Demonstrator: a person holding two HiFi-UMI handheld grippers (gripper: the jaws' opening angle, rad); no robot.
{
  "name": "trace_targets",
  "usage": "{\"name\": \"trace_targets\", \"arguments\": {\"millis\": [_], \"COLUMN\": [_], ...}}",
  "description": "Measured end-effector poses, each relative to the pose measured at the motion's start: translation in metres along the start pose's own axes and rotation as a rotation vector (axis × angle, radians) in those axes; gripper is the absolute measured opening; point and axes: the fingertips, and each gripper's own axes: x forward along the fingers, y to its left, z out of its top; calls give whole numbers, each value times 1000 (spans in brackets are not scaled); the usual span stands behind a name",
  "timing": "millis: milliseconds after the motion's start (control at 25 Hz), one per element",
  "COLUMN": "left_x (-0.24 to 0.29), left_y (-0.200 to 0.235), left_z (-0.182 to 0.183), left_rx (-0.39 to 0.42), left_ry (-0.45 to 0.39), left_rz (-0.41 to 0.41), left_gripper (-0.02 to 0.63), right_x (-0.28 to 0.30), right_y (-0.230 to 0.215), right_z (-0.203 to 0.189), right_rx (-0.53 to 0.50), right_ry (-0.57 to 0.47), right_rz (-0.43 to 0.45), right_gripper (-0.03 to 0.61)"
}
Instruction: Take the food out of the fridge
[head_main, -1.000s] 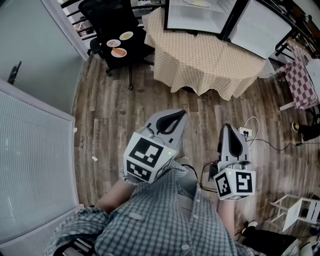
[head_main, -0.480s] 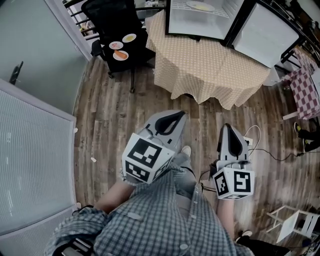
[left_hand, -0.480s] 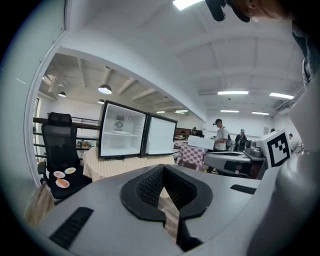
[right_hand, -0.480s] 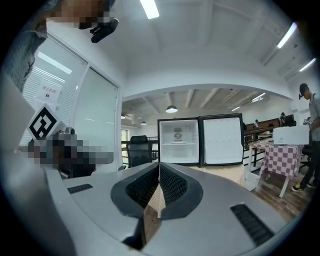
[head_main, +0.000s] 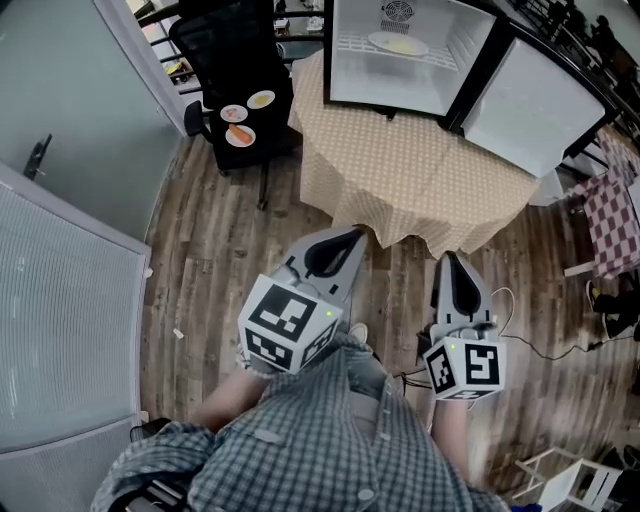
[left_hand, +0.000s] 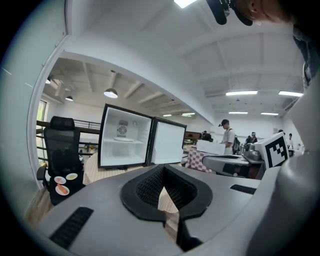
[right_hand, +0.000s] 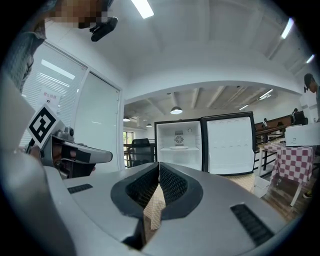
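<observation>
Wood plank floor (head_main: 215, 235), round table (head_main: 420, 165) under a beige checked cloth straight ahead of me. A small fridge (head_main: 400, 82) stands on the table with its door (head_main: 535, 110) swung wide to the right. On its upper shelf is one plate (head_main: 397, 43) with pale yellowish food, and the space below the shelf looks bare. The food is in the fridge, well apart from both grippers.

A black office chair (head_main: 235, 55) left of the table has three small plates on its seat: one with yellow food (head_main: 262, 99), one with orange food (head_main: 240, 136), and one (head_main: 233, 114) whose contents are too small to tell.

My left gripper (head_main: 353, 234) has its jaws pressed together, with nothing between them. My right gripper (head_main: 448, 258) is the same, tips together and empty. Both point toward the table, short of it.
</observation>
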Motion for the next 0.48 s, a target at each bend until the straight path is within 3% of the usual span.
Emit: {"name": "trace_targets", "arguments": {"millis": [480], "left_x": [79], "left_y": [12], "left_z": [29], "left_rx": [-27], "left_ry": [-51], "left_rz": [106], "left_gripper": [6], "right_x": [68], "right_y": [-70], "right_z": [14], "right_rx": [-38], "right_ry": [-24], "right_rz": [114], "right_gripper": [11]}}
